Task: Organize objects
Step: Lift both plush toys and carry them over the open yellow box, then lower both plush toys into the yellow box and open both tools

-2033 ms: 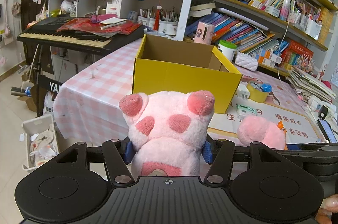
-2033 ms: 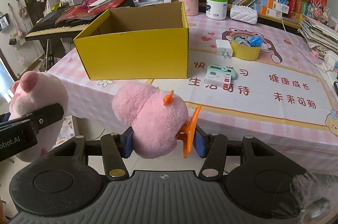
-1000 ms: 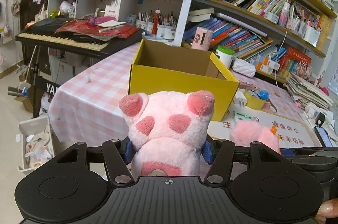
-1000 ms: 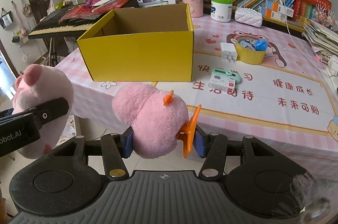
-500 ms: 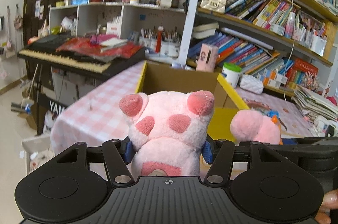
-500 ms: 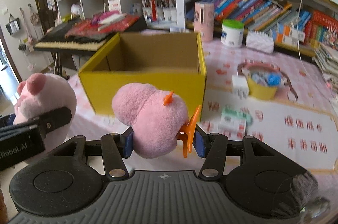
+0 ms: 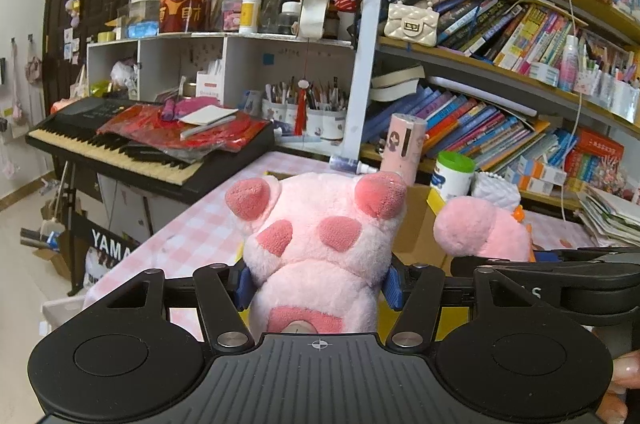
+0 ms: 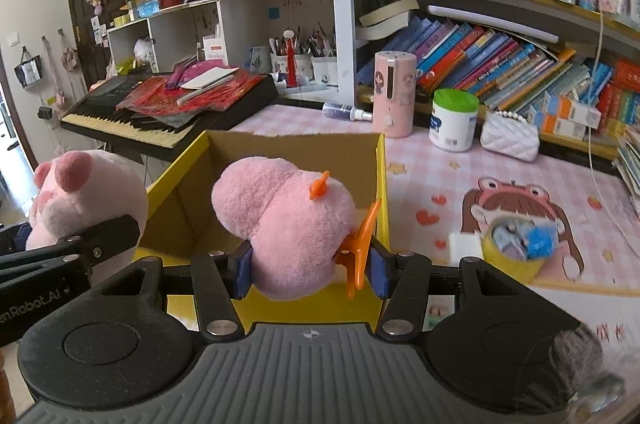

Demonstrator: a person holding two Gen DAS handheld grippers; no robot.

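Observation:
My left gripper is shut on a pink plush pig with darker pink ears and patches; the same pig shows at the left of the right wrist view. My right gripper is shut on a pink plush toy with orange feet, also seen in the left wrist view as the pink plush toy. Both toys hang just over the near side of an open yellow cardboard box on the pink checked table. The box looks empty inside. The left wrist view shows only brown slivers of the box behind the pig.
A pink cylinder, a green-lidded jar and a white quilted purse stand behind the box. A yellow cup of small items sits right of it. A keyboard stands left of the table. Bookshelves fill the back.
Both grippers have carried their plush toys forward and up from in front of the table, so the yellow box now lies right under them. Grips are unchanged.

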